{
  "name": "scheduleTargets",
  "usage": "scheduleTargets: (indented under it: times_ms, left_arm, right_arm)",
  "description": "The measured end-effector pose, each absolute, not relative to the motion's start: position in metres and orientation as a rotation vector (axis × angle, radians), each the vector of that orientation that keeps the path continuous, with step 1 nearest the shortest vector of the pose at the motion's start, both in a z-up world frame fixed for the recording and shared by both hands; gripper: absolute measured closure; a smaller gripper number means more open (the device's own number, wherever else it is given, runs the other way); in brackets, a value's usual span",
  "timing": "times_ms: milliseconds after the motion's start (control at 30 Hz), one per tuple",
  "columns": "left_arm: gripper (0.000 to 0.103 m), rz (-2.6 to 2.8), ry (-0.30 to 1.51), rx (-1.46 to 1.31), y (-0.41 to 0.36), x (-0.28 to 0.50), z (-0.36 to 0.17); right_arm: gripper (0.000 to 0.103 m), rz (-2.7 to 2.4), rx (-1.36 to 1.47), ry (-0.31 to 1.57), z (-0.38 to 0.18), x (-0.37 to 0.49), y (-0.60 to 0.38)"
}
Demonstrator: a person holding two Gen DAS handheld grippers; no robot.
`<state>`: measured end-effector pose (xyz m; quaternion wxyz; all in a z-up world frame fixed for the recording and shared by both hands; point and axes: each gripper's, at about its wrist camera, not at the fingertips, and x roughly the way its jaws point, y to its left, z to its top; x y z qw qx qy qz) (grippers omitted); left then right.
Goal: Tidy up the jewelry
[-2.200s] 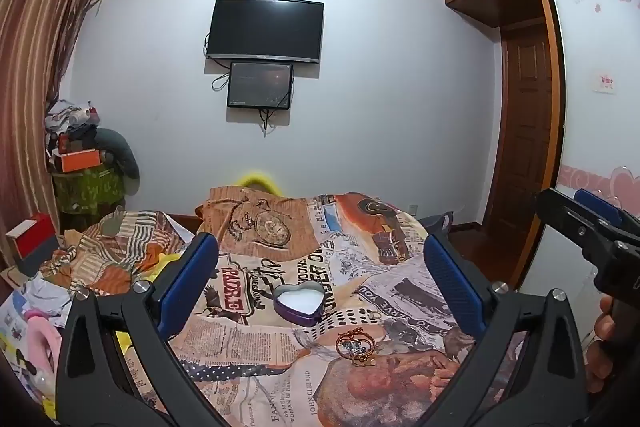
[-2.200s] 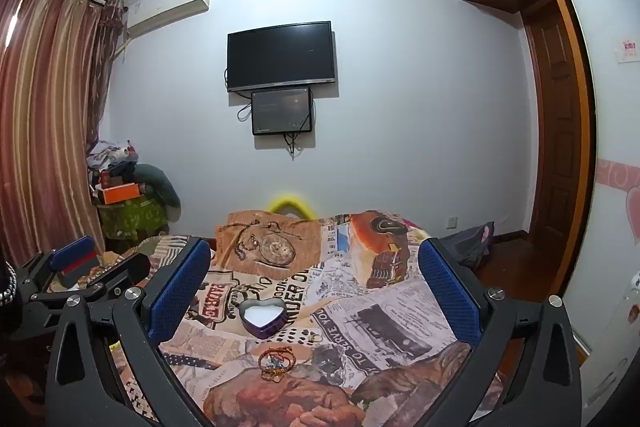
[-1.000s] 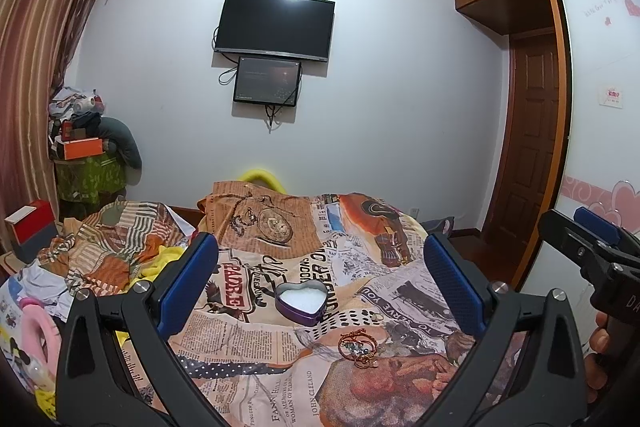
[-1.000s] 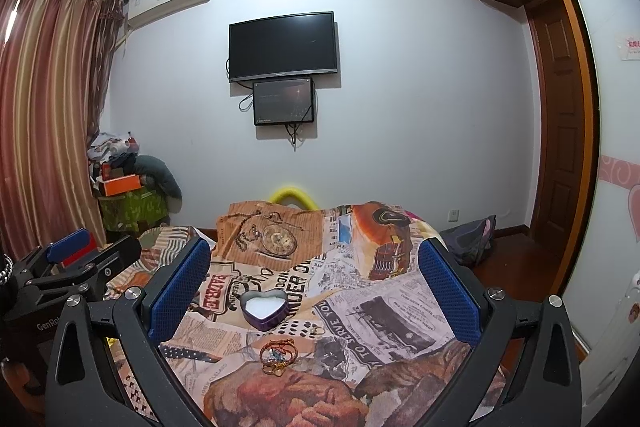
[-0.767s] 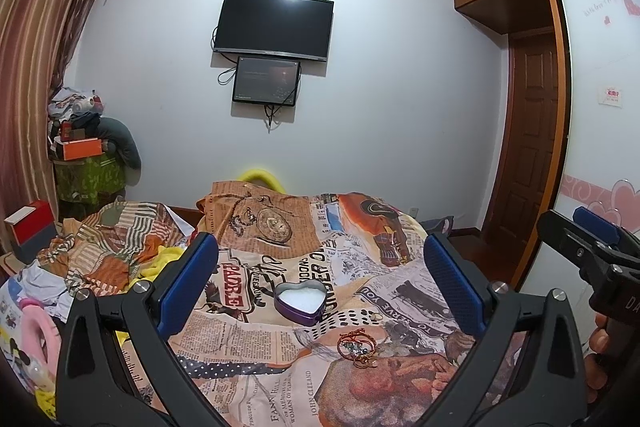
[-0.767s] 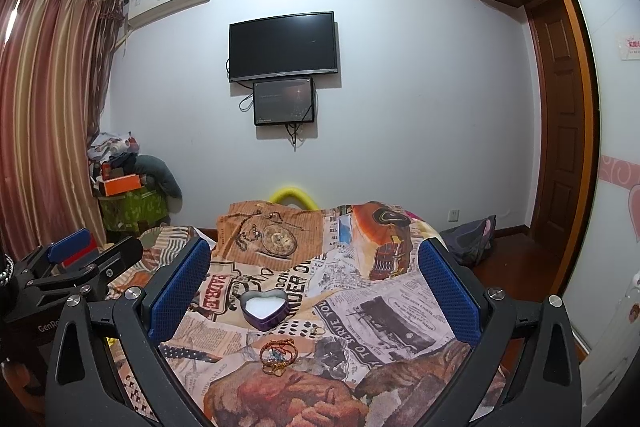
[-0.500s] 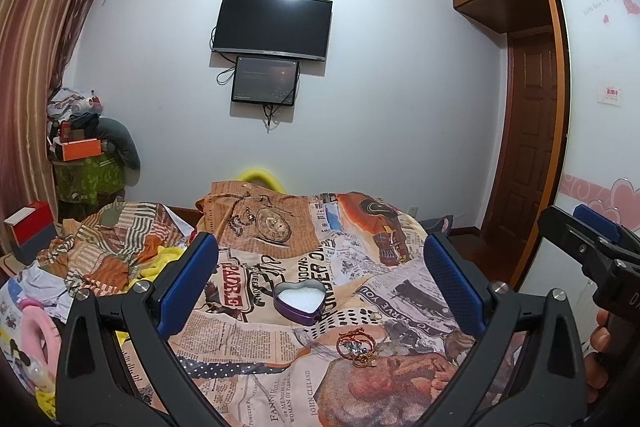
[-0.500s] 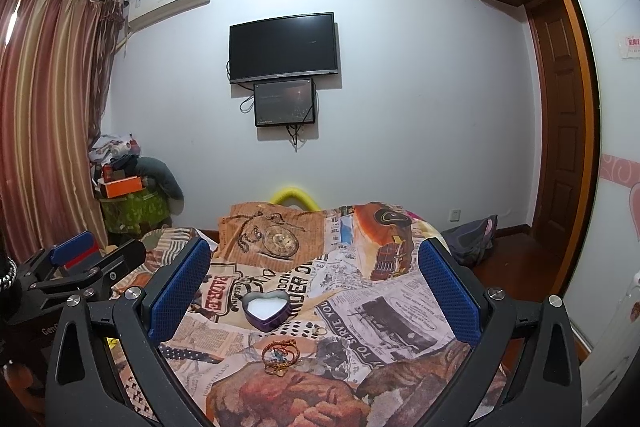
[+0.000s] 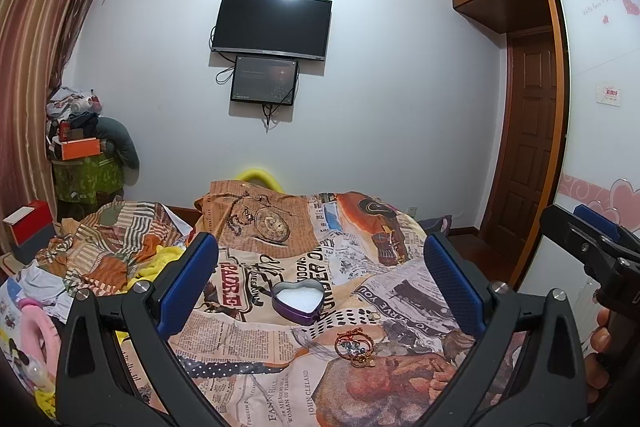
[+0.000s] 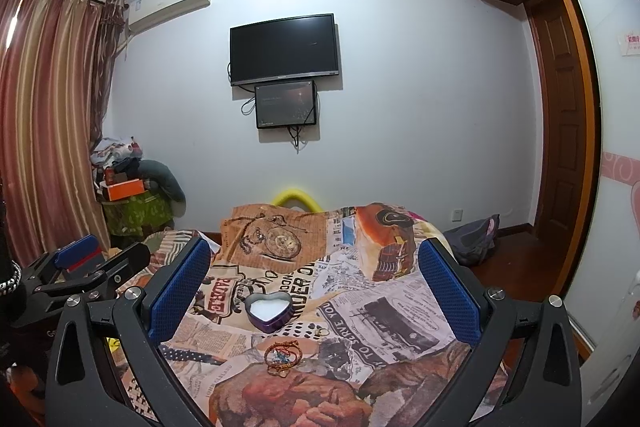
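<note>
A purple heart-shaped tin with a white lining stands open on the printed bedspread; it also shows in the right wrist view. A small heap of bracelets and chains lies in front of it, also seen in the right wrist view. A small ring lies to the tin's right. My left gripper is open and empty, held above the bed short of the tin. My right gripper is open and empty too.
The left gripper shows at the left of the right wrist view. The right gripper shows at the right edge of the left wrist view. Crumpled bedding lies left. A backpack sits on the floor by the door.
Both grippers have drifted slightly; the view has shifted a little. Nothing on the bed has moved and both grippers stay open.
</note>
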<state>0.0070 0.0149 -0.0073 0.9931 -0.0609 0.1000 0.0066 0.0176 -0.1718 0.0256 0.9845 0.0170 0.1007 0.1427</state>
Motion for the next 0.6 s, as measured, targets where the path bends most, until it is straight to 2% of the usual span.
scheduleTargets:
  times_ms: [600]
  left_arm:
    - [0.000,0.005,0.216,-0.124,0.0096,0.0122,-0.0119]
  right_arm:
    - [0.000,0.289,0.040,0.226,0.0232,0.0227,-0.1719]
